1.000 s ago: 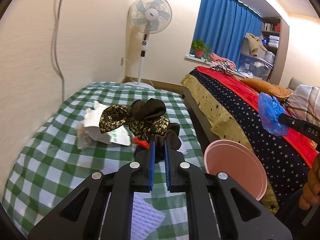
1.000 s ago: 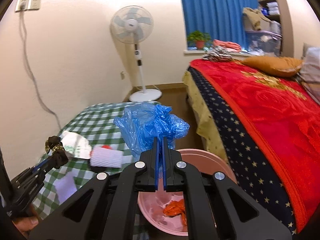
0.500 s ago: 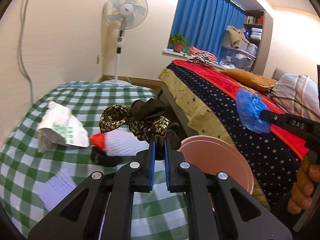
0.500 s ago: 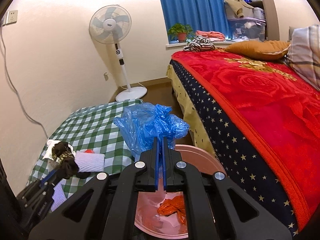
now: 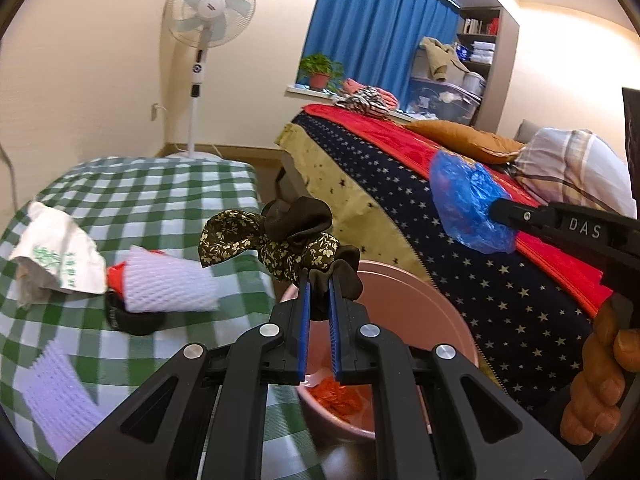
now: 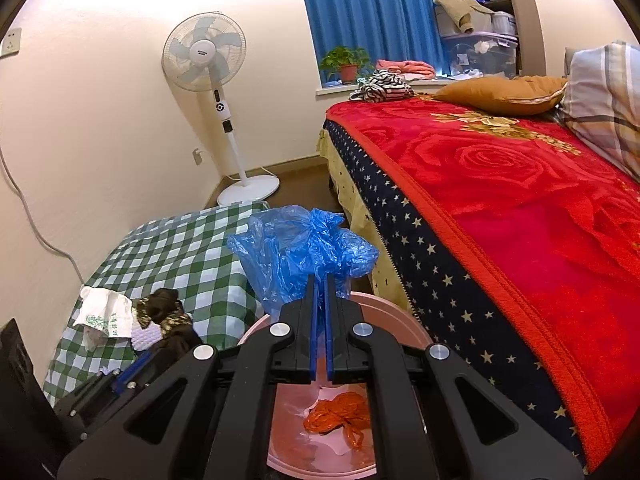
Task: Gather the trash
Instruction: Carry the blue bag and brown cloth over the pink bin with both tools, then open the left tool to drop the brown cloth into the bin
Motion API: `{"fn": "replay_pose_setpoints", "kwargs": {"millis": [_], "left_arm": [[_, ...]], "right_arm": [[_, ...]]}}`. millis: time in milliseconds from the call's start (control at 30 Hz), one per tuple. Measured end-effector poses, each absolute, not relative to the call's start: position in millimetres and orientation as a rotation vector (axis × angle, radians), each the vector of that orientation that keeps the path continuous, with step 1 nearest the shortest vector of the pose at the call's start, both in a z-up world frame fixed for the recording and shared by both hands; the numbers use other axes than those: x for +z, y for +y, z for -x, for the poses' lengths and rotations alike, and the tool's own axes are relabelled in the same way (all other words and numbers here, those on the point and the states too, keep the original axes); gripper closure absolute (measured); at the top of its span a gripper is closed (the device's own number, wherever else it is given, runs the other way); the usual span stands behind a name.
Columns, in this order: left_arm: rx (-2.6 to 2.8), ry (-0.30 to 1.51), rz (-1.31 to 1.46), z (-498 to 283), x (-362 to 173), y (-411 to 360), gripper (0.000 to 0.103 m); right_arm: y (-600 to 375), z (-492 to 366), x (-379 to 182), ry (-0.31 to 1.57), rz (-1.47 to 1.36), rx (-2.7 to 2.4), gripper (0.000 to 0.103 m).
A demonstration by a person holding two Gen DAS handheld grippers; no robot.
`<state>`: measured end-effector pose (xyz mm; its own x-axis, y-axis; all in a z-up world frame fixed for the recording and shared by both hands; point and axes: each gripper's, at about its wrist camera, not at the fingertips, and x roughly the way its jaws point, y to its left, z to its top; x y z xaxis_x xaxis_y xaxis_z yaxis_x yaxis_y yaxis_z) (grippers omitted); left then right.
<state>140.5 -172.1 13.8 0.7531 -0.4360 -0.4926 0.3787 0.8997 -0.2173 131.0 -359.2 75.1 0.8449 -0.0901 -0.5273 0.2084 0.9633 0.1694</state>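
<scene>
While both fingers (image 5: 305,300) pinch scrunchie (image 5: 280,240) and bag (image 6: 300,252), they hide the bin (image 6: 400,320).

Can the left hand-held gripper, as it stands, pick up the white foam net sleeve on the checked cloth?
Probably not yet. The left hand-held gripper is already shut on the dark floral scrunchie, so its jaws are full. The white foam net sleeve itself lies uncovered on the checked cloth.

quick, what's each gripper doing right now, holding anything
Left gripper: closed on the dark floral scrunchie, above the pink bin.
Right gripper: closed on the crumpled blue plastic bag, above the same bin.
</scene>
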Motion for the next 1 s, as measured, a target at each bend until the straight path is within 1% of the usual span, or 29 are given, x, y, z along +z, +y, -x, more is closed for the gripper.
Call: {"fn": "replay_pose_setpoints", "kwargs": {"millis": [800,867,900,967,1000], "left_arm": [[-0.547,0.611,0.106,-147,4,-207,0.095],[-0.559,0.616,0.103,-147,4,-210,0.094],[-0.567,0.621,0.102,-147,3,-211,0.093],[-0.570,0.630,0.100,-148,1,-213,0.083],[-0.567,0.636,0.102,-148,0,-212,0.075]], "right_arm": [[-371,-130,73,0.552,-0.244,-0.192,0.100],[-373,-130,73,0.553,-0.250,-0.195,0.097],[-373,-129,73,0.552,-0.253,-0.199,0.096],[-378,-128,72,0.555,-0.277,-0.209,0.094],[-380,-128,71,0.557,-0.289,-0.209,0.088]]}}
